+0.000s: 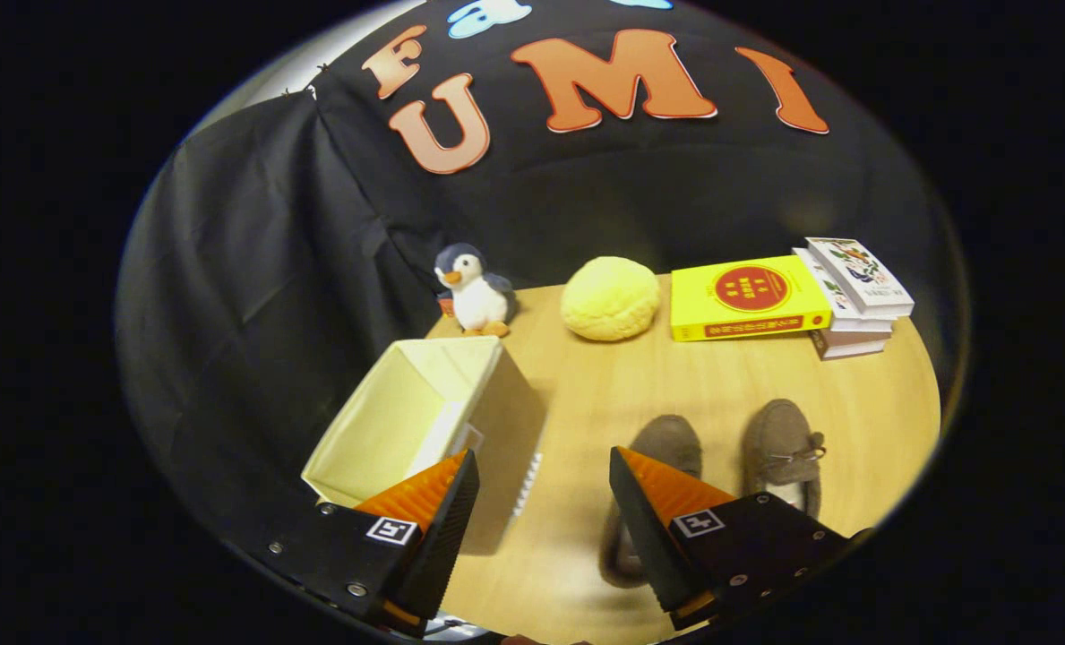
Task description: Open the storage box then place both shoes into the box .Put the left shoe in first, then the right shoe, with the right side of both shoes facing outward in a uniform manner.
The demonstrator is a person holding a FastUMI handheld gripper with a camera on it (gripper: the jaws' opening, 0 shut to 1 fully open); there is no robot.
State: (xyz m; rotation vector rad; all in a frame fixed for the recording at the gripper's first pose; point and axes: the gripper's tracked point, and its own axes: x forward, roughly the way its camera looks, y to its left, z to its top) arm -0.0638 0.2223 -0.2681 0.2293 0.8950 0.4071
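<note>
Above the table (586, 394), the claw (543, 484) hangs spread between storage box (425, 421) and shoes (666, 448)

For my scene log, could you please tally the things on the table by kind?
Shoes: 2
Storage box, open: 1
Books: 4, yellow book beside a stack
Penguin toy: 1
Yellow round plush: 1
Total: 9
The gripper is open.

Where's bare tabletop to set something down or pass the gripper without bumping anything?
The gripper is open, with nothing between its fingers. Free: the table strip between the storage box and the shoes, and the band between the shoes and the back row. Crowded: the back edge, with penguin toy, yellow cushion and books.
</note>
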